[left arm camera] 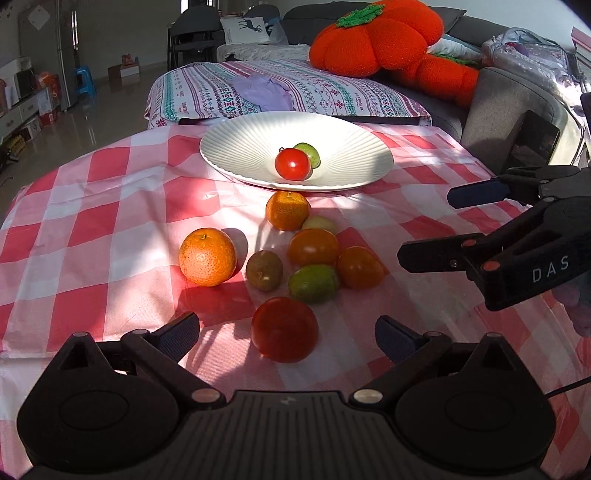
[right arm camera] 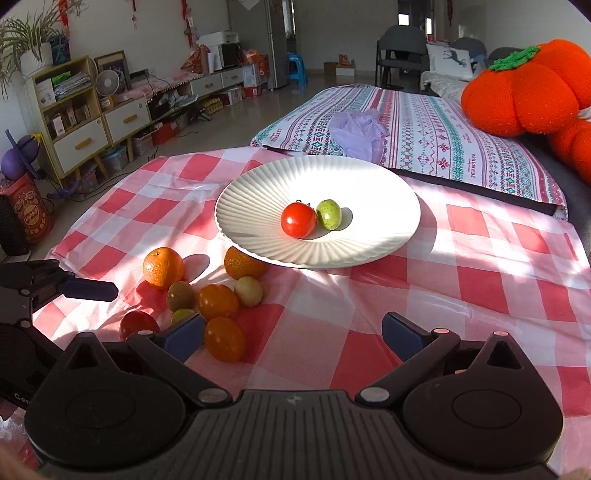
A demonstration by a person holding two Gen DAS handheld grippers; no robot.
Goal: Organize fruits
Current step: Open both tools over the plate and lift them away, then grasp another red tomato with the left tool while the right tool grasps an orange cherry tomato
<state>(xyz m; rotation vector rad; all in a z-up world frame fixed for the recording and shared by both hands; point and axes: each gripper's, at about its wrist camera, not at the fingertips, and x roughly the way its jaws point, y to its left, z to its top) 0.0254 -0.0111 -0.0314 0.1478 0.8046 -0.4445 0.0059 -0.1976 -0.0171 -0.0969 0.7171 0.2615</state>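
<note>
A white ribbed plate (left arm camera: 240, 147) (right arm camera: 369, 184) on the red-checked cloth holds a red tomato (left arm camera: 292, 164) (right arm camera: 298, 220) and a small green fruit (left arm camera: 309, 154) (right arm camera: 328, 214). Several loose fruits lie in front of it: two oranges (left arm camera: 207, 256) (left arm camera: 287, 210), a kiwi (left arm camera: 264, 270), a lime (left arm camera: 313, 283), orange tomatoes (left arm camera: 314, 247) (right arm camera: 224, 339) and a red tomato (left arm camera: 284, 329). My left gripper (left arm camera: 288, 338) is open, its fingers on either side of that red tomato. My right gripper (right arm camera: 293, 338) is open and empty, right of the pile; it also shows in the left wrist view (left arm camera: 428, 225).
A patterned cushion (left arm camera: 295, 92) with a lilac cloth (left arm camera: 264, 92) lies behind the table. An orange knitted pumpkin (left arm camera: 376, 33) sits on the grey sofa at the right. Shelves and boxes stand far left across the floor (right arm camera: 74, 122).
</note>
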